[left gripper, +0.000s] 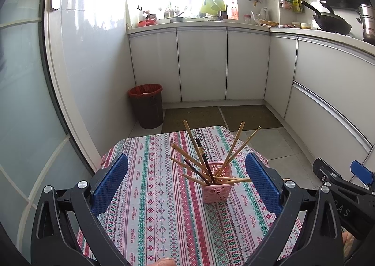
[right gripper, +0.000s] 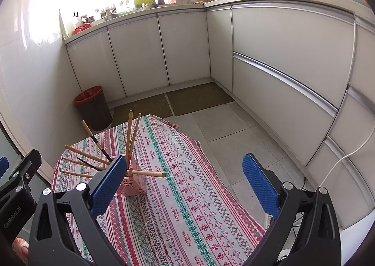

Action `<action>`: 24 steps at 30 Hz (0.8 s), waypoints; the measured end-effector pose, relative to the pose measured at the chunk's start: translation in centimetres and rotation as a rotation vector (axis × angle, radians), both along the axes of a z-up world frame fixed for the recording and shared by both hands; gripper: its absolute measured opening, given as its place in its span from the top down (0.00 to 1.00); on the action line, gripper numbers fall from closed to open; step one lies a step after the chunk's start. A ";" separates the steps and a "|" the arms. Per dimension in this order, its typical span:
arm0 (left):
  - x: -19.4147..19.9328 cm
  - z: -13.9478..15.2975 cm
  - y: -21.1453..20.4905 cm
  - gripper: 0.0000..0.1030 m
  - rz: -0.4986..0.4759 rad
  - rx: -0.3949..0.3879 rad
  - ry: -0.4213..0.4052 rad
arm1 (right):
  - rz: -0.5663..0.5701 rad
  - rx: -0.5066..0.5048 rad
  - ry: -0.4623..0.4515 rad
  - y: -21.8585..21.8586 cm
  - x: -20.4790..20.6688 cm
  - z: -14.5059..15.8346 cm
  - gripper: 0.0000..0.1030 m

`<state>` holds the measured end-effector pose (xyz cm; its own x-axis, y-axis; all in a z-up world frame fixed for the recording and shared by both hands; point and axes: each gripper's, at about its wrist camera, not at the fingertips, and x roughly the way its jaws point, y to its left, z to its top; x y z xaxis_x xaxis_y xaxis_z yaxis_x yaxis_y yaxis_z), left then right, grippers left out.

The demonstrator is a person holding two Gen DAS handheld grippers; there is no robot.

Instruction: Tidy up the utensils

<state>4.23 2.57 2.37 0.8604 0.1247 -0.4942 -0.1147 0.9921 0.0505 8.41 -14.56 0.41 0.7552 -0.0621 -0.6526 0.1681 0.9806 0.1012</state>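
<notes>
Hovering low over the near end of the table, the left gripper point(left gripper: 186, 184) stood with its blue pads spread wide apart and nothing between them. The right gripper point(right gripper: 185, 184) was the same, its pads well apart and empty, aimed past the right side of the tablecloth point(left gripper: 152, 207) toward the floor. In the left wrist view the right gripper's black body showed at the far right edge, just beside the left one.

Between the left gripper's pads, a little farther out, stood the pink holder point(left gripper: 216, 192), a small perforated basket upright on the striped cloth. The chopsticks point(left gripper: 230, 155) stood in it, fanned out in all directions: several pale wooden ones leaning left and right, and a couple of dark ones point(left gripper: 204, 160) near the middle. One pale stick point(right gripper: 150, 173) lay nearly level across the holder's rim, its end jutting toward the right; I could not tell how firmly it was lodged.

No loose utensils showed on the cloth in either view, so the gathering looked essentially done. What seemed left, at most, was tidying: tipping the level stick down into the holder and perhaps straightening the fan.

Beyond the table were a dark bin with a red liner point(left gripper: 146, 108) on the far left, white cabinets point(left gripper: 201, 64), and a cluttered counter under a bright window.
</notes>
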 end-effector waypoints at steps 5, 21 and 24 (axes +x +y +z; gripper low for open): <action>1.0 -0.3 -0.3 0.07 0.013 0.011 0.062 | 0.002 0.003 0.007 0.0 0.0 -0.2 0.07; 0.3 -0.5 -0.2 0.17 -0.018 0.024 0.019 | 0.015 0.016 0.040 -0.2 0.3 -0.8 0.07; 0.3 -0.3 0.0 0.07 0.012 0.019 0.017 | 0.014 0.015 0.035 -0.3 0.2 -0.7 0.07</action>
